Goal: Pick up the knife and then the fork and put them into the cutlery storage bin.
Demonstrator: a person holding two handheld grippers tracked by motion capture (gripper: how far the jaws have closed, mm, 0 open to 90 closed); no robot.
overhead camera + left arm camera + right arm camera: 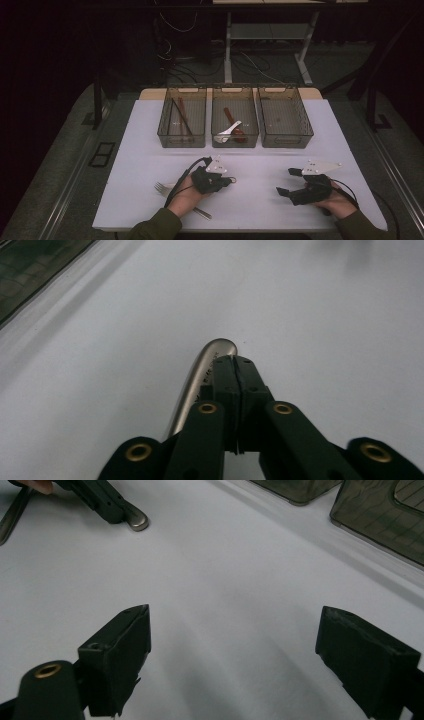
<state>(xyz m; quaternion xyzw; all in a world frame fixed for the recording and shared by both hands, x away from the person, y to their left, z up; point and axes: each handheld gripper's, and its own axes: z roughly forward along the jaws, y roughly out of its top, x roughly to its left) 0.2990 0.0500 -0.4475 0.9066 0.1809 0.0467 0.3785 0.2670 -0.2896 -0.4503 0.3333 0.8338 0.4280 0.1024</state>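
A metal fork point(161, 188) lies on the white table point(260, 150), tines to the left, its handle running under my left hand. My left gripper point(229, 182) points right, low over the table. In the left gripper view its jaws point(235, 362) meet tip to tip, and the fork's rounded handle end point(202, 367) lies against the outer side of the left jaw, not in the seam. The right gripper view shows that handle end point(136, 522) poking out past the left gripper point(112, 510). My right gripper point(286, 181) rests at the front right, open and empty point(232, 650).
Three smoky plastic bins stand in a row at the back. The left bin point(165, 120) holds chopsticks, the middle bin point(215, 115) a white spoon and a brown one, and the right bin point(306, 120) looks bare. Another metal handle point(202, 213) lies by my left wrist.
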